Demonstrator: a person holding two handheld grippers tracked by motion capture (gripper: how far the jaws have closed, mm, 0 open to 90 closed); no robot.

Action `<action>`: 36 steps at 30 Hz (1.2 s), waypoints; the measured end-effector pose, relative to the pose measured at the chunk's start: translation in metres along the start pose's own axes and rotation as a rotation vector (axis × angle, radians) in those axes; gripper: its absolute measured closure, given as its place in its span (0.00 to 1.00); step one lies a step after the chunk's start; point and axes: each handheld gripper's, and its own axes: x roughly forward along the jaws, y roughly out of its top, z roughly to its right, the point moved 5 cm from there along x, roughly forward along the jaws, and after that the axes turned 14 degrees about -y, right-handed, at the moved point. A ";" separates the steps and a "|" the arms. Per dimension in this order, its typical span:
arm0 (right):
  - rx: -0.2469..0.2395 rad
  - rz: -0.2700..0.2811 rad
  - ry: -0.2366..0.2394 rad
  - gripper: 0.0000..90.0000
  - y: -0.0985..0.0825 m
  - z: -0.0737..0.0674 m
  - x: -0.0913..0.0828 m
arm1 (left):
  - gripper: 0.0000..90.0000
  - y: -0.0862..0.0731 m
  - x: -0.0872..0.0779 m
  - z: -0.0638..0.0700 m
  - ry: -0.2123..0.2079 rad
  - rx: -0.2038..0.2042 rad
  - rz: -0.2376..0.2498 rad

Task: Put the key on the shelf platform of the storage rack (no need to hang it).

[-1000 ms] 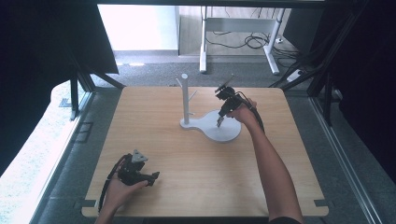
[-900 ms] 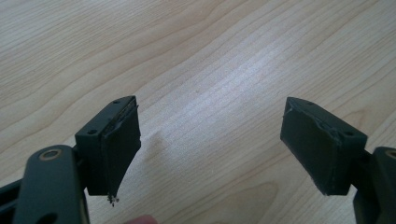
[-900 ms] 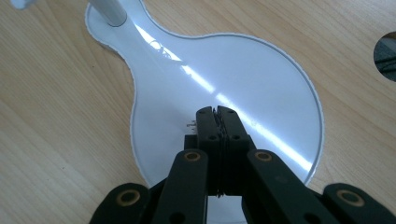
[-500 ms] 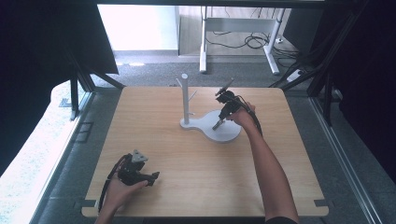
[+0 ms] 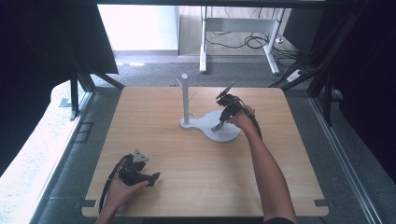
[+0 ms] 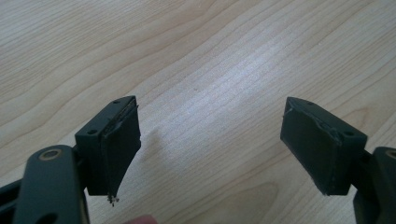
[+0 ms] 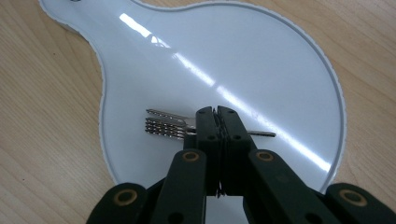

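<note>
A white stand has a round tray base (image 5: pixel 229 135) and an upright post (image 5: pixel 185 98) with short pegs. My right gripper (image 5: pixel 218 125) points down over that base (image 7: pixel 261 60), just above it or touching it. Its jaws are shut on a small silver fork (image 7: pixel 163 125), which lies crosswise at the tips of the right gripper (image 7: pixel 215 112), tines to the left. My left gripper (image 5: pixel 152 177) rests in a hand near the table's front left. In the left gripper view the left gripper (image 6: pixel 210 135) stands wide open over bare wood with nothing between its jaws.
The wooden table (image 5: pixel 177 154) is light and bare around the stand. Beyond its far edge are a grey floor, a white desk frame (image 5: pixel 238 28) and cables. Dark frame bars stand at both sides.
My right hand has sunk a little toward the white base with the fork. The left hand has not moved.
</note>
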 end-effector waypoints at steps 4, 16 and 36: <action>-0.006 -0.001 -0.002 0.96 -0.001 0.000 0.000 | 0.23 0.000 0.000 0.000 0.000 0.001 -0.001; -0.024 0.069 -0.034 0.65 -0.006 0.002 -0.018 | 0.23 0.000 0.004 0.003 -0.006 0.014 -0.019; -0.011 0.196 0.021 0.48 -0.058 -0.010 -0.062 | 0.23 0.001 0.005 0.006 0.002 0.022 -0.027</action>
